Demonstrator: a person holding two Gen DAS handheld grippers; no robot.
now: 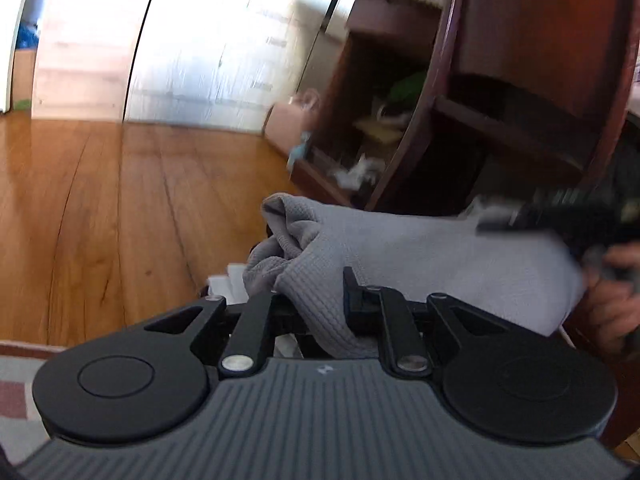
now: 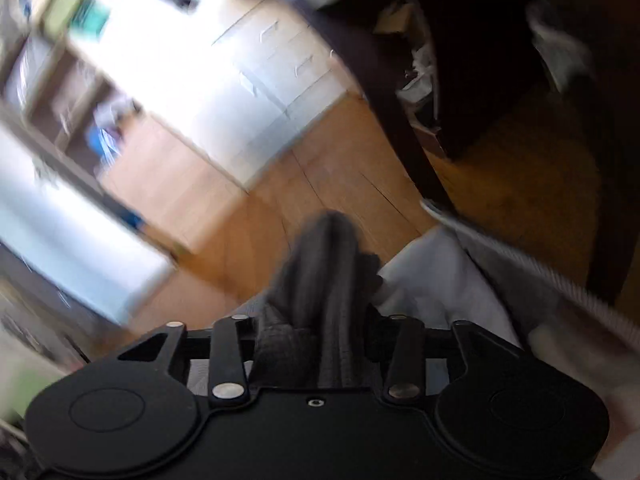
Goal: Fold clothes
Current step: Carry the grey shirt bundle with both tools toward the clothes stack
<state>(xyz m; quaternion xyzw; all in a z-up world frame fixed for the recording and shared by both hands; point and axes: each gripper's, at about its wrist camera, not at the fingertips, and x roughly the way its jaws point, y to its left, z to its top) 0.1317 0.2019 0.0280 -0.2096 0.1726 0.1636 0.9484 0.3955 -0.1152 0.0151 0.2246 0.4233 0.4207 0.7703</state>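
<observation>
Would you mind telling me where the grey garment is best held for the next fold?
The grey garment is already pinched at both ends: the left gripper grips a bunched edge and the right gripper a gathered bundle. The stretch between hangs over the wooden floor. I would probably regrip at flat corners, coming from the outer sides, since bunched cloth folds unevenly.

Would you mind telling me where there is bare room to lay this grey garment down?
The wooden floor is bare from the white cabinets to the rug edge. The dark shelf unit on the right is cluttered. Both grippers, left gripper and right gripper, grip the grey garment.
</observation>
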